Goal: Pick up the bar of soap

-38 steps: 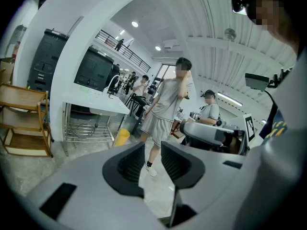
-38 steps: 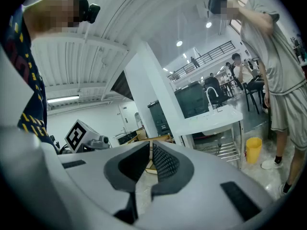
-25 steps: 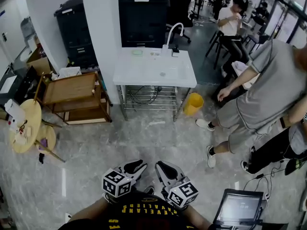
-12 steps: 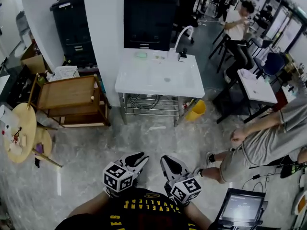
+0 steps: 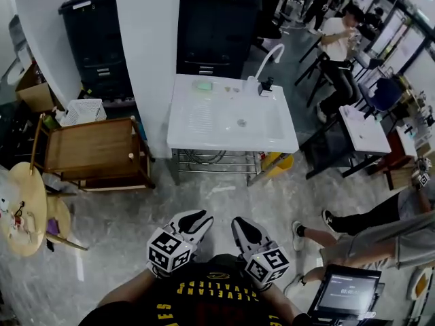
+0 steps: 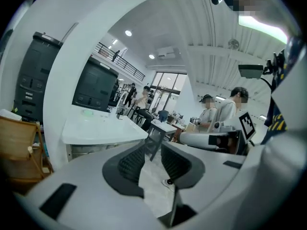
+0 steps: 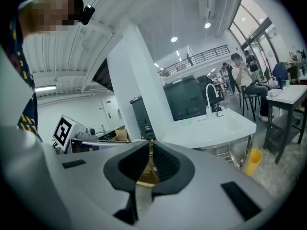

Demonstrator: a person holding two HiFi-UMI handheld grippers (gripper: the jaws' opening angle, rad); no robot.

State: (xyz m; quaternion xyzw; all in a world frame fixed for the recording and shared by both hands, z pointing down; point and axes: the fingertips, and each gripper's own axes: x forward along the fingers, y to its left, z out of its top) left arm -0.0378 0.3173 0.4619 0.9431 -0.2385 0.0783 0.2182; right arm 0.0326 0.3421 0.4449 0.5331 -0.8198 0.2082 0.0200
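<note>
The left gripper [image 5: 196, 219] holds its fingers narrowly apart, empty; the right gripper [image 5: 243, 227] has them pressed together. The bar of soap [image 5: 202, 85] — only a faint greenish patch — lies on the sink counter [image 5: 197, 133], well apart.

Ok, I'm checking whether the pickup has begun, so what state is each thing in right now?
left gripper: open, nothing between its jaws.
right gripper: shut, empty.
bar of soap: lying at the back of the white sink, untouched, far from both grippers.
faucet: upright; too small to tell whether it runs.
screen: lit.
</note>
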